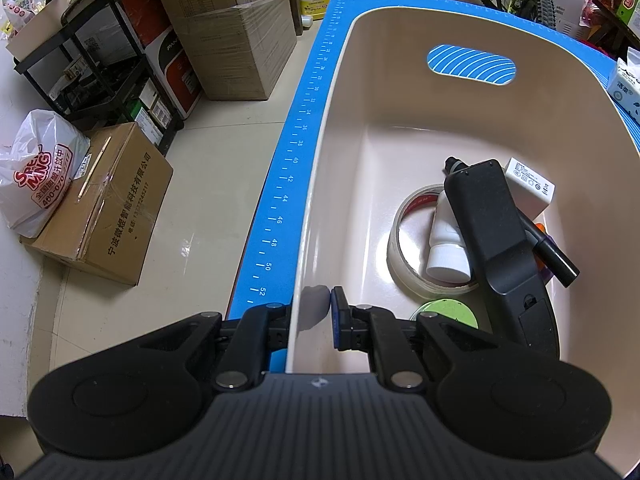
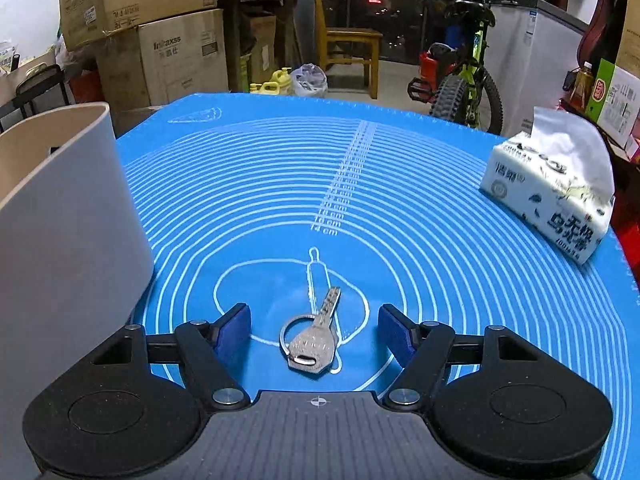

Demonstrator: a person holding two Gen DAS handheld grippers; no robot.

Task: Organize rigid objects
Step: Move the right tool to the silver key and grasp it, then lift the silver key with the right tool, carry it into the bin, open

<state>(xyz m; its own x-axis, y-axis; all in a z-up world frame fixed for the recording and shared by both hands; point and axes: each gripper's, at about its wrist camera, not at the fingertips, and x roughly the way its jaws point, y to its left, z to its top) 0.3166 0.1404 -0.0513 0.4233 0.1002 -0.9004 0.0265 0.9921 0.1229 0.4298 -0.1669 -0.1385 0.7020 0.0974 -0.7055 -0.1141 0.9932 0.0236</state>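
A beige plastic bin (image 1: 340, 128) stands on the blue mat (image 1: 288, 168). Inside lie a black remote (image 1: 492, 232), a roll of clear tape (image 1: 404, 248), a white bottle (image 1: 446, 248), a white charger (image 1: 530, 186), a black marker (image 1: 554, 254) and a green round lid (image 1: 448, 312). My left gripper (image 1: 310, 320) is shut on the bin's near wall, one finger outside, one inside. In the right wrist view a silver key on a ring (image 2: 314, 340) lies flat on the mat (image 2: 400, 200), between the fingers of my open right gripper (image 2: 314, 332). The bin's wall (image 2: 68, 208) stands at the left.
A tissue pack (image 2: 552, 200) lies at the mat's right side and shows at the edge of the left wrist view (image 1: 626, 80). Cardboard boxes (image 1: 108, 204), a black rack (image 1: 80, 64) and a bag (image 1: 36, 172) stand on the floor left of the table. A bicycle (image 2: 460, 76) stands behind.
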